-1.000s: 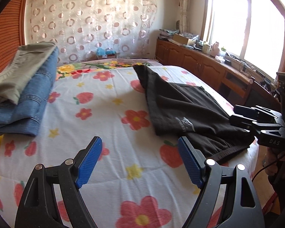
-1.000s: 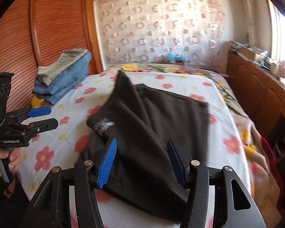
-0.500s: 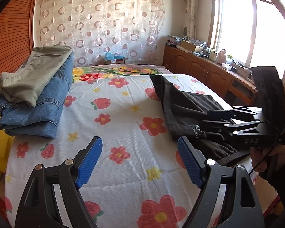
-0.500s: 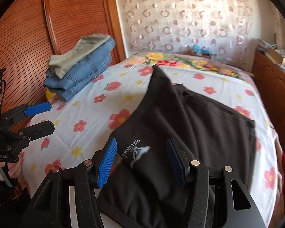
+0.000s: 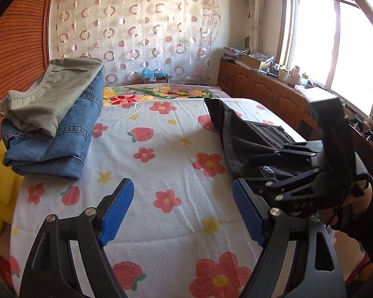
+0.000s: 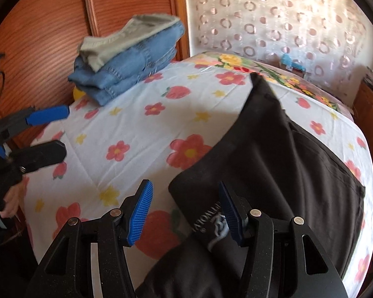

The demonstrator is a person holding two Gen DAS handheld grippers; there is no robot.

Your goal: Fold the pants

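Black pants [image 5: 248, 134] lie half folded on the right side of the flowered bed [image 5: 161, 173]. In the right wrist view the pants [image 6: 273, 164] fill the lower right, their white logo at the near folded corner. My right gripper [image 6: 185, 214] hovers open just over that corner, its right pad above the logo and its left pad over bare sheet; it presses on nothing. From the left wrist view the right gripper [image 5: 251, 170] shows over the pants' near edge. My left gripper [image 5: 182, 211] is open above bare sheet, left of the pants, holding nothing.
A stack of folded blue jeans [image 5: 52, 139] topped by khaki pants [image 5: 52, 96] sits at the bed's far left by a wooden wardrobe [image 6: 49, 24]. Wooden cabinets [image 5: 261, 92] run under the window on the right. A person's hand [image 6: 10, 198] holds the left gripper [image 6: 54, 134].
My right gripper has swung left across the pants and rolled, now over the logo corner. The left gripper has shifted only slightly. Both jaws keep the same width.
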